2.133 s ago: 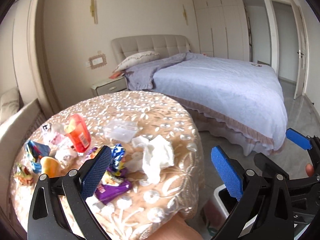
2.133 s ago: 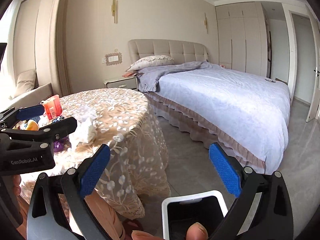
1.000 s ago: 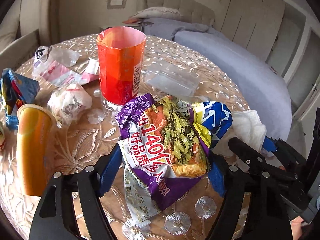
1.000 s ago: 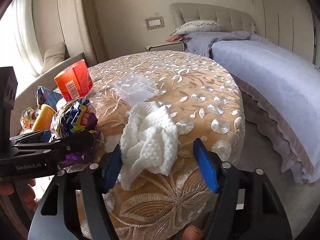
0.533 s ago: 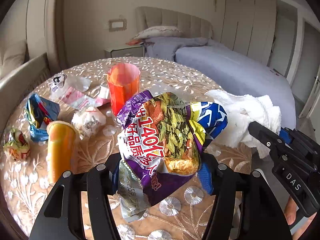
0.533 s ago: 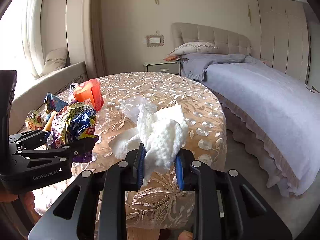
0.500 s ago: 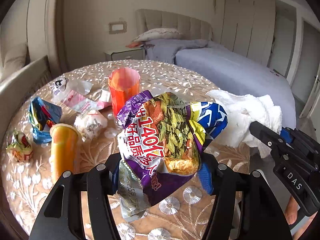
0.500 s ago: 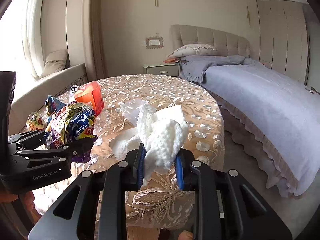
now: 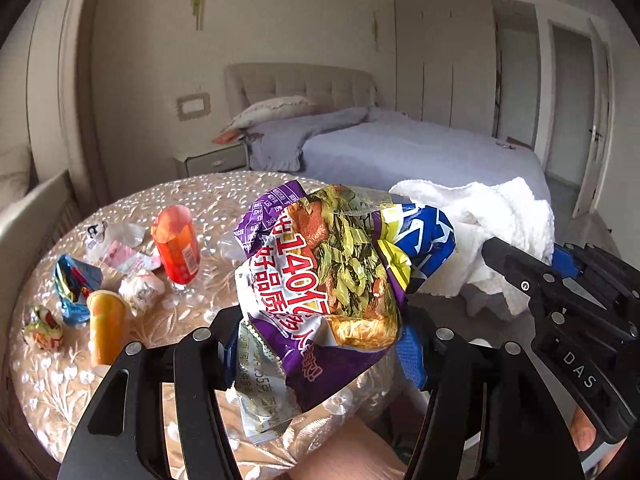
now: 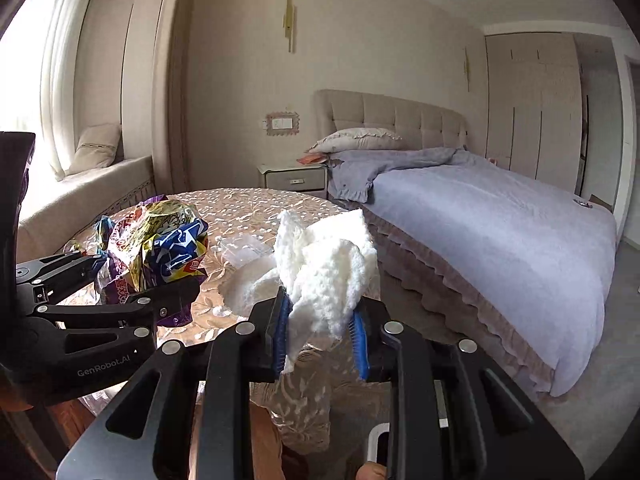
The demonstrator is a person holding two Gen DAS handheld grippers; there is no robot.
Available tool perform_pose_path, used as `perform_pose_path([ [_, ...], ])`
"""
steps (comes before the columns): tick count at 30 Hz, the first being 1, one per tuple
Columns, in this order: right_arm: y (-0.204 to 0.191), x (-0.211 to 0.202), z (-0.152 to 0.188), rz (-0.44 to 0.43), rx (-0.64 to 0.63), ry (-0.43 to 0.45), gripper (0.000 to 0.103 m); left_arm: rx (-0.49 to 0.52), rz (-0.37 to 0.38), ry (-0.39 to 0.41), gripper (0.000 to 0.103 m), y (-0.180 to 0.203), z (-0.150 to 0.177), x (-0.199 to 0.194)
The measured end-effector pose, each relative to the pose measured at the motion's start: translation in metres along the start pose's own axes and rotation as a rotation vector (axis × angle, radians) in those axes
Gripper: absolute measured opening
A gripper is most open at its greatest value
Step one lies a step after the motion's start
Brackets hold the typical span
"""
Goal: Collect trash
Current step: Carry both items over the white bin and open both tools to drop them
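My left gripper (image 9: 320,354) is shut on a crumpled purple, yellow and blue snack wrapper (image 9: 332,280) and holds it above the round table's near edge. My right gripper (image 10: 320,338) is shut on a wad of white tissue (image 10: 326,268), lifted off the table. The tissue (image 9: 492,228) and right gripper (image 9: 560,276) show at the right of the left wrist view. The wrapper (image 10: 158,246) and left gripper (image 10: 96,292) show at the left of the right wrist view.
The round table (image 9: 56,384) holds an orange cup (image 9: 176,250), a yellow cup (image 9: 106,330) on its side, a blue wrapper (image 9: 74,284), a crumpled paper ball (image 9: 140,290), pink-white packets (image 9: 116,248) and a clear plastic box (image 10: 242,250). A white bin rim (image 10: 376,438) shows below. A bed (image 10: 500,224) stands to the right.
Both grippers have drawn back and risen from the table with their loads. The table's trash looks smaller and farther off; the bed and floor fill more of both views.
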State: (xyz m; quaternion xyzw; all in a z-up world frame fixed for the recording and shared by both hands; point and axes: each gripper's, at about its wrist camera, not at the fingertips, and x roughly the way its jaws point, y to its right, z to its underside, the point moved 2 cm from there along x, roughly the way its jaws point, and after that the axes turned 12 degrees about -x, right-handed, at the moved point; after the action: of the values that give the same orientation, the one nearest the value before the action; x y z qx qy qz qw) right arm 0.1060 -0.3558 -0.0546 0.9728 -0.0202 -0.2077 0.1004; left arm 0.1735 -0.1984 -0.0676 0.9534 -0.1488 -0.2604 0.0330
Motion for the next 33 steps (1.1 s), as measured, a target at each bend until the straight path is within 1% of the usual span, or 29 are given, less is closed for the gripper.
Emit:
perform_pose_path([
  [7,0.033,-0.021,0.031,0.097,0.046,-0.049,0.028,0.078,0.074,-0.026,0.06,0.045,0.016,0.002],
  [14,0.055,-0.032,0.062,0.162,0.099,-0.107,0.028,0.143,0.126,-0.073,0.06,0.082,0.03,0.016],
  [17,0.062,-0.032,0.074,0.177,0.115,-0.13,0.029,0.162,0.145,-0.102,0.06,0.094,0.037,0.026],
  [25,0.077,-0.024,0.11,0.197,0.155,-0.212,0.029,0.218,0.154,-0.174,0.06,0.124,0.059,0.055],
  [27,0.081,-0.019,0.12,0.205,0.168,-0.236,0.029,0.221,0.162,-0.195,0.06,0.127,0.063,0.065],
  [29,0.084,-0.014,0.131,0.215,0.174,-0.261,0.029,0.216,0.189,-0.216,0.06,0.132,0.069,0.077],
  [33,0.087,0.001,0.156,0.195,0.193,-0.319,0.03,0.22,0.191,-0.274,0.06,0.139,0.083,0.106],
])
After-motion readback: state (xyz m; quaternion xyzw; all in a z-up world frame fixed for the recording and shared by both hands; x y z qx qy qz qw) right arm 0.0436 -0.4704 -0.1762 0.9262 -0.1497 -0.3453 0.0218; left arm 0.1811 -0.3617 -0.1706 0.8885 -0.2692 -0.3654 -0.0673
